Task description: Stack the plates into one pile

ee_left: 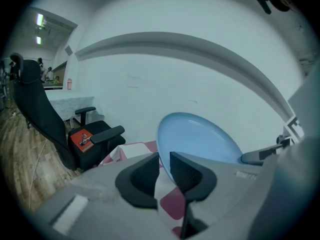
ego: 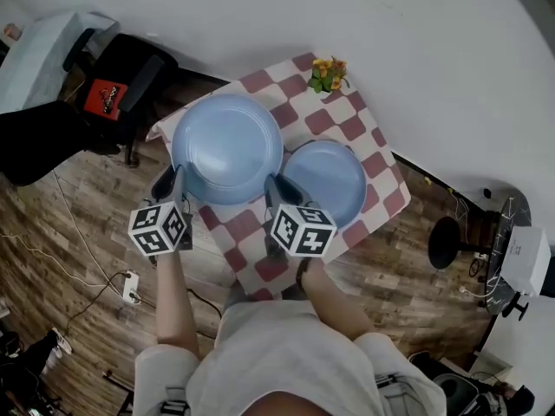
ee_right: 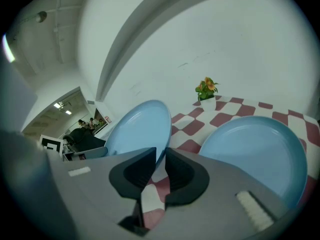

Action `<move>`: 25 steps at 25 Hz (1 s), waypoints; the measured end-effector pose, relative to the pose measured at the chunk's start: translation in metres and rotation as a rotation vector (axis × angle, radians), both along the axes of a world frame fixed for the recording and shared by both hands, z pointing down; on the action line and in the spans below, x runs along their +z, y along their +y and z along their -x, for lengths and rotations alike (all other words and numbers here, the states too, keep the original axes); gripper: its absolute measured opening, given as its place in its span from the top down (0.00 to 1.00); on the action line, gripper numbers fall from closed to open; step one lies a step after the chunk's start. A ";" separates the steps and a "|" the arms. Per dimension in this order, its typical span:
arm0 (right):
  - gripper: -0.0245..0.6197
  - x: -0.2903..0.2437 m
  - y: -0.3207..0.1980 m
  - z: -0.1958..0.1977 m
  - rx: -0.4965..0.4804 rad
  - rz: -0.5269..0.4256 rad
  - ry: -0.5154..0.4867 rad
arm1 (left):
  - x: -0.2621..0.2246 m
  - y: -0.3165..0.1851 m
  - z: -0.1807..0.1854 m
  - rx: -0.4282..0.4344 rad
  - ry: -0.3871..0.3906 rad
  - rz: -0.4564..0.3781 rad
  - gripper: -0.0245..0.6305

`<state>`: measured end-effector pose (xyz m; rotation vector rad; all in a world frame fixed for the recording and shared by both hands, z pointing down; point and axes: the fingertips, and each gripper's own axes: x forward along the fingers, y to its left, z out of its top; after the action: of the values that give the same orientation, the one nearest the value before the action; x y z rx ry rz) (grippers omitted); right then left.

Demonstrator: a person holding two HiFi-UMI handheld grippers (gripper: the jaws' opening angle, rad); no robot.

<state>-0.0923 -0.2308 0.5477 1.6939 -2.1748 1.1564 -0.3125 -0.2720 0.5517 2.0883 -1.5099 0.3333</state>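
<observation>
Where it all rests: a small surface (ego: 347,124) under a red-and-white checked cloth, on a wood-plank floor (ego: 61,258) against a white wall (ego: 416,50).
Room, left to right: a black office chair (ego: 130,76) with a red item on its seat stands off the surface's left corner. A white power strip (ego: 130,286) lies on the floor. A small plant (ego: 328,73) with orange blooms sits at the surface's far corner, and a dark stool (ego: 445,243) stands beyond the right edge.
Left hand-held gripper (ee_left: 164,159): jaws drawn narrow, pads clamped on the near-left rim of the large blue plate (ego: 227,146).
Large blue plate: over the left half of the surface and reaching its left edge. The checked cloth shows beneath its gripped rim.
Right hand-held gripper (ee_right: 161,154): jaws likewise narrow, pinching the near-right rim of the same plate.
Smaller blue plate (ego: 325,180): lies flat on the right half of the surface, neither gripper on it.
Facing: both plates have the hollow side up. They are round, so there is no long axis. The large one appears at a slant in both gripper views.
Hard to make out: whether the large plate's right rim touches the smaller plate, since the two rims meet in the head view. The surface's near edge is covered by the marker cubes and the person's arms. The red item is too small to identify.
</observation>
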 end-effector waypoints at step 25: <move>0.90 -0.038 0.050 -0.181 0.008 -0.063 0.078 | -0.033 0.073 -0.176 0.067 0.053 -0.018 0.86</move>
<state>0.0891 -0.1805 0.5101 1.7431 -2.1814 1.0154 -0.1361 -0.1991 0.5186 2.1484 -1.4202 0.2879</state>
